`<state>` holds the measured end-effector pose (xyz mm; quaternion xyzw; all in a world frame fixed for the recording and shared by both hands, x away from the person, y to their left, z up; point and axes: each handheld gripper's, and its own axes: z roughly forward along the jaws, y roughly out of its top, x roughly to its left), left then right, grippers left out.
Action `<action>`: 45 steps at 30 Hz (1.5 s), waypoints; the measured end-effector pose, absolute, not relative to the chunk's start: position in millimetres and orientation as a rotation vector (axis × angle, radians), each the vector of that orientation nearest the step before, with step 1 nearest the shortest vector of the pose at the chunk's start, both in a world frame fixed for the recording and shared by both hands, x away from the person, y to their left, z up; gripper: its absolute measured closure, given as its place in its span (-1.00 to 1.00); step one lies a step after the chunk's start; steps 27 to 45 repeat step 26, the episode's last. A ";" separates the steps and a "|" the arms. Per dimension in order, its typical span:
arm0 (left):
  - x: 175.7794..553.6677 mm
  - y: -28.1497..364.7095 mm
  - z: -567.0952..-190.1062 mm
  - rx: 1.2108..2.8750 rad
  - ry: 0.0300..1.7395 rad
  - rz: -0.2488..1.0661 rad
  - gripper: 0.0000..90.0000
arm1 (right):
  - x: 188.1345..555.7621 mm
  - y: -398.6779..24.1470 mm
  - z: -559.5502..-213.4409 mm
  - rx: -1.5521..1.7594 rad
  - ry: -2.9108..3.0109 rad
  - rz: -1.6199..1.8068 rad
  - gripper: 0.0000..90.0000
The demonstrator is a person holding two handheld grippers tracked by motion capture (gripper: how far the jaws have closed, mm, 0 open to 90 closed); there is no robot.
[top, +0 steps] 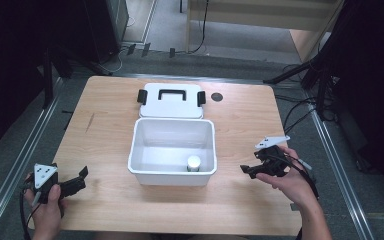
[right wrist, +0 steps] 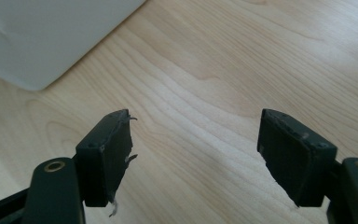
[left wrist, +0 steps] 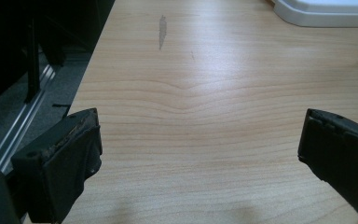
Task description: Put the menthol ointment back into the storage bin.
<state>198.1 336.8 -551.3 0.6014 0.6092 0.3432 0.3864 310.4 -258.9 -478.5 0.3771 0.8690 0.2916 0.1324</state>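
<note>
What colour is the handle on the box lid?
Black; the handle on the white lid shows best in the high view.

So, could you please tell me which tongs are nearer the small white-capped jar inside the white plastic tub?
The right tongs, just outside the tub on the jar's side. The left tongs sit beyond the tub's far wall.

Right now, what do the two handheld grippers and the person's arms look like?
Both the left gripper and the right gripper are black, each topped by a grey three-cornered plate with dark dots. Black cables trail from both. Their fingers are blocky black pads, frayed at the edges. Forearms are bare, with no sleeves in view.
</note>
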 end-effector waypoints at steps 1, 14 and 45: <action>198.1 336.9 -551.3 1.531 1.551 0.876 -1.00 | 308.6 -261.6 -481.8 1.095 2.488 0.868 -0.41; 198.1 336.8 -551.2 1.532 1.552 0.877 -1.00 | 280.0 -306.9 -524.8 1.263 2.097 1.137 -0.41; 198.2 337.7 -551.2 1.522 1.559 0.871 -1.00 | 276.0 -321.2 -539.9 1.337 2.034 1.157 -0.40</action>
